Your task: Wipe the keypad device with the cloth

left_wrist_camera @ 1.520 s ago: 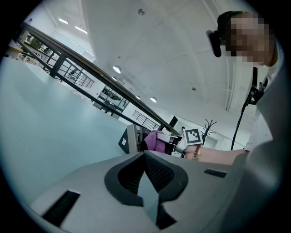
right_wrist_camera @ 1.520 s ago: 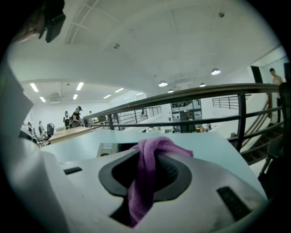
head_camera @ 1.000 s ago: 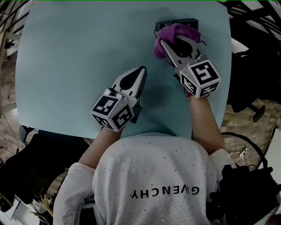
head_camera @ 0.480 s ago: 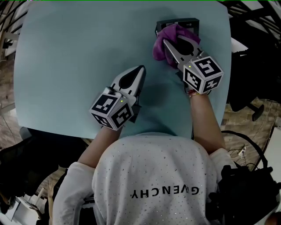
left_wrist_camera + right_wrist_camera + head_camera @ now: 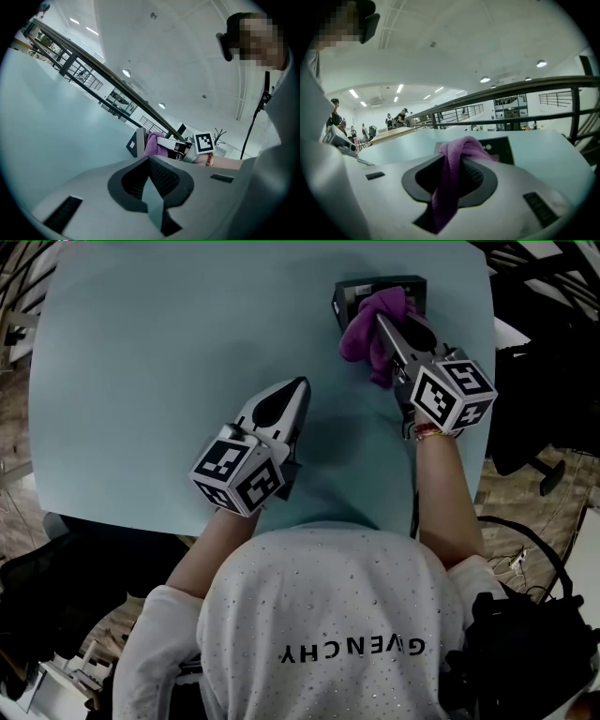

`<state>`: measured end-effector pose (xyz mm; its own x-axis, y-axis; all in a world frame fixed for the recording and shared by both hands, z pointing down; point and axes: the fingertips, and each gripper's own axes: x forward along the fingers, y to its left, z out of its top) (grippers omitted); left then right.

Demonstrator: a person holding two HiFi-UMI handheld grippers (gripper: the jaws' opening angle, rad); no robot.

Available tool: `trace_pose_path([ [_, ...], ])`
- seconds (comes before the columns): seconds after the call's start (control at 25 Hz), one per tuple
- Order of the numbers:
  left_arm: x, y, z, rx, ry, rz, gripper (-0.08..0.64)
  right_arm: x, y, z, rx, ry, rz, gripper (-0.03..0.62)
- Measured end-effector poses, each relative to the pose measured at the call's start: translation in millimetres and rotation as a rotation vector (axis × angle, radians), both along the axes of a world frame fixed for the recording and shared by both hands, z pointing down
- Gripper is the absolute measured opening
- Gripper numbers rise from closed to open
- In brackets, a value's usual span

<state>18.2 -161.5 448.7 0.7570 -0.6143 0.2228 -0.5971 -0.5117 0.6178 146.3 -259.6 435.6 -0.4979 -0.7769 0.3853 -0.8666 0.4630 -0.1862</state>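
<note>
The dark keypad device (image 5: 375, 289) lies at the far right of the pale blue table (image 5: 169, 362). A purple cloth (image 5: 370, 326) is bunched over its near side, and my right gripper (image 5: 382, 320) is shut on that cloth. In the right gripper view the cloth (image 5: 452, 173) hangs pinched between the jaws with the keypad device (image 5: 499, 147) just beyond. My left gripper (image 5: 302, 388) rests shut with nothing in it near the table's middle, well apart from the device. In the left gripper view the device (image 5: 135, 143) and cloth (image 5: 152, 143) appear far off.
The table's front edge runs just behind both grippers. A black office chair (image 5: 534, 362) stands off the table's right side. Cables and dark gear (image 5: 525, 634) lie on the floor at lower right. Railings (image 5: 511, 93) run behind the table.
My right gripper has moved right and slightly farther along the keypad device, dragging the purple cloth with it. The left gripper has stayed in place.
</note>
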Motion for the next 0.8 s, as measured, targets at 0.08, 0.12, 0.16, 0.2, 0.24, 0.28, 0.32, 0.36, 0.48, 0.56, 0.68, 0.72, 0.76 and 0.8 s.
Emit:
trace_pose_path([
  [0.08,0.3,1.4,0.9,-0.002,0.0,-0.001,0.0,11.6,-1.1,1.1,-0.015,-0.055,0.042,0.078],
  [0.12,0.6,1.9,1.4,-0.002,0.0,-0.002,0.0,16.8,-1.5,1.6,-0.021,-0.078,0.061,0.078],
  [0.16,0.9,2.2,1.9,-0.002,0.0,-0.002,0.0,21.4,-1.9,2.1,-0.024,-0.095,0.076,0.078],
  [0.2,1.1,2.2,2.2,-0.002,0.001,-0.003,0.0,25.3,-2.2,2.5,-0.026,-0.105,0.088,0.078],
  [0.24,1.0,2.2,2.3,-0.001,0.002,-0.004,0.0,28.5,-2.6,2.7,-0.028,-0.112,0.097,0.078],
  [0.28,0.8,2.0,2.2,0.0,0.002,-0.005,0.0,31.2,-3.1,2.7,-0.029,-0.118,0.106,0.078],
  [0.32,0.4,1.9,1.9,0.001,0.002,-0.006,0.0,33.7,-3.6,2.5,-0.029,-0.125,0.115,0.078],
  [0.36,0.0,1.6,1.7,0.002,0.003,-0.008,0.0,36.4,-4.1,2.3,-0.03,-0.131,0.125,0.078],
  [0.48,-0.8,0.7,1.0,0.004,0.005,-0.014,0.0,44.3,-5.3,2.9,-0.033,-0.147,0.154,0.078],
  [0.56,-0.7,0.2,0.7,0.005,0.004,-0.015,0.0,49.9,-5.6,4.2,-0.037,-0.154,0.17,0.078],
  [0.68,-2.0,-1.0,-0.2,0.006,0.005,-0.021,0.0,58.3,-6.1,4.5,-0.036,-0.158,0.197,0.078],
  [0.72,-2.8,-1.3,-0.3,0.006,0.005,-0.022,0.0,60.8,-6.4,4.5,-0.035,-0.16,0.208,0.078],
  [0.76,-3.6,-1.2,0.0,0.004,0.004,-0.023,0.0,63.1,-6.8,4.8,-0.034,-0.165,0.218,0.078],
  [0.8,-4.1,-1.0,0.8,0.002,0.002,-0.024,0.0,65.5,-7.2,5.5,-0.034,-0.17,0.229,0.078],
])
